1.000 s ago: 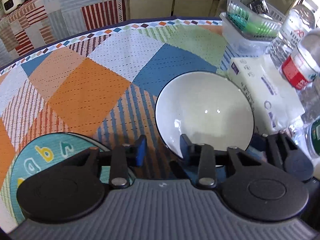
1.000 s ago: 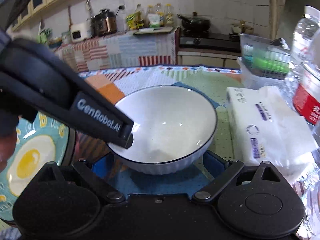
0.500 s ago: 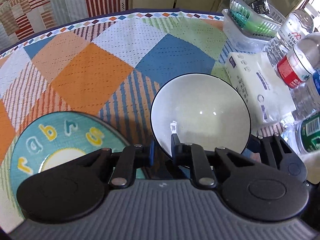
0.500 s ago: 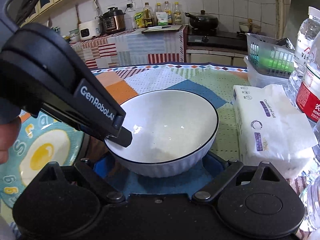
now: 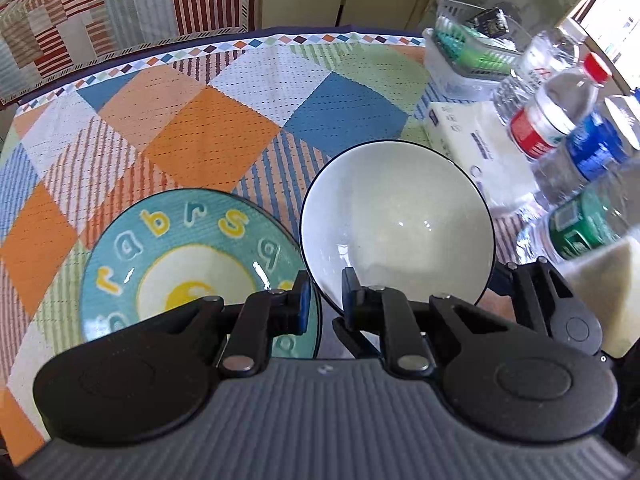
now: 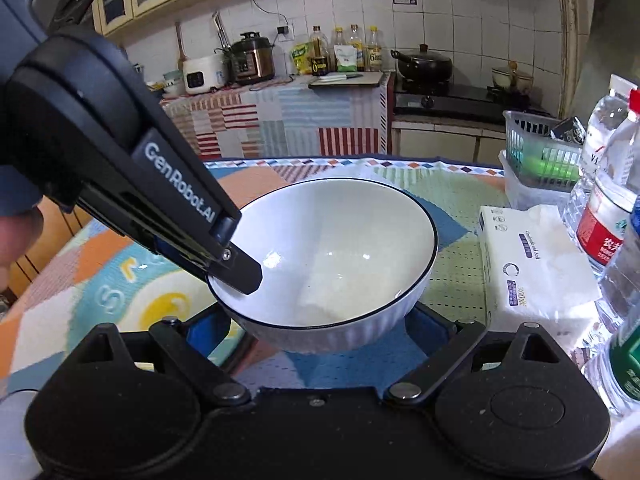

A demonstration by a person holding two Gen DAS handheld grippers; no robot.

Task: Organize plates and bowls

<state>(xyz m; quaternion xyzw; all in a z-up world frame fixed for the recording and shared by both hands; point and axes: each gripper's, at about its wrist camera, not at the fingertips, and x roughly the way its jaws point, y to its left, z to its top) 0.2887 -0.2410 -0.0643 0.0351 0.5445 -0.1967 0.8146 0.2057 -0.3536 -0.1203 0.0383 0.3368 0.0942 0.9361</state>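
Note:
A white bowl (image 5: 396, 220) with a dark rim is lifted above the patterned tablecloth. My left gripper (image 5: 325, 298) is shut on the bowl's near left rim; it also shows in the right wrist view (image 6: 240, 268), one finger inside the bowl (image 6: 332, 256). My right gripper (image 6: 320, 332) is open, its blue-padded fingers on either side of the bowl's base, not clearly pressing it. A teal plate (image 5: 192, 264) with yellow letters and an egg picture lies on the cloth left of the bowl, also in the right wrist view (image 6: 132, 300).
A tissue pack (image 5: 476, 148) lies right of the bowl. Several water bottles (image 5: 560, 112) stand at the right edge. A plastic basket (image 5: 468, 52) sits at the far right. The round table's far edge (image 5: 240, 36) faces a kitchen counter.
My left gripper closed on the bowl's rim and lifted it. The view pulled back and up, so more of the teal plate shows. The right gripper stayed open around the bowl.

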